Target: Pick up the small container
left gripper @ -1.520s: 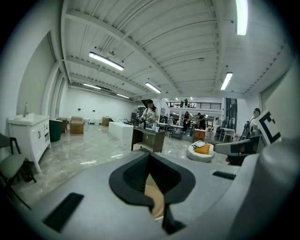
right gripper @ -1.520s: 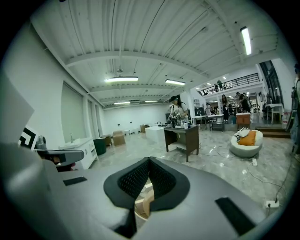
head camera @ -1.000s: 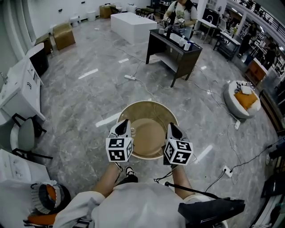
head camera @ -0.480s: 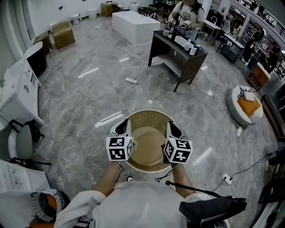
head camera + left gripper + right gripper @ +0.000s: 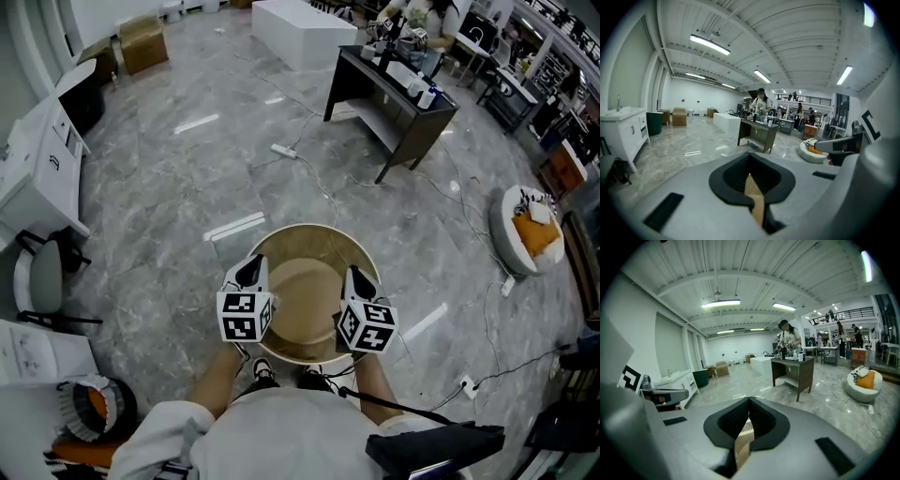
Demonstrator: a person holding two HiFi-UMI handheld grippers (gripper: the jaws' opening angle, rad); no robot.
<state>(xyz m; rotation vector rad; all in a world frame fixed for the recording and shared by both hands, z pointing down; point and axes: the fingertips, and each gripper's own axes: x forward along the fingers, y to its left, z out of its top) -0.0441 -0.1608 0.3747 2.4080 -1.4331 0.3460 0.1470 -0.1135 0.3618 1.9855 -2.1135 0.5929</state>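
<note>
The small container [image 5: 309,292] is a round tan tub, held above the floor in front of the person. My left gripper [image 5: 251,274] is shut on its left rim and my right gripper [image 5: 357,279] is shut on its right rim. In the left gripper view a strip of tan rim [image 5: 755,202] sits pinched between the dark pads [image 5: 732,174]. The right gripper view shows the same tan rim [image 5: 742,444] clamped between its pads [image 5: 761,420]. The tub's inside looks bare.
A dark table [image 5: 394,89] with bottles stands ahead, with a person [image 5: 424,15] behind it. A white block [image 5: 302,21] lies beyond. A round white seat with an orange cushion [image 5: 527,230] is at the right. A white cabinet [image 5: 37,159] and a chair [image 5: 39,281] are at the left. Cables and a power strip [image 5: 284,151] cross the floor.
Both grippers and the tub between them have dropped a little lower in the head view. The room has shifted around them, and both grips look unchanged.
</note>
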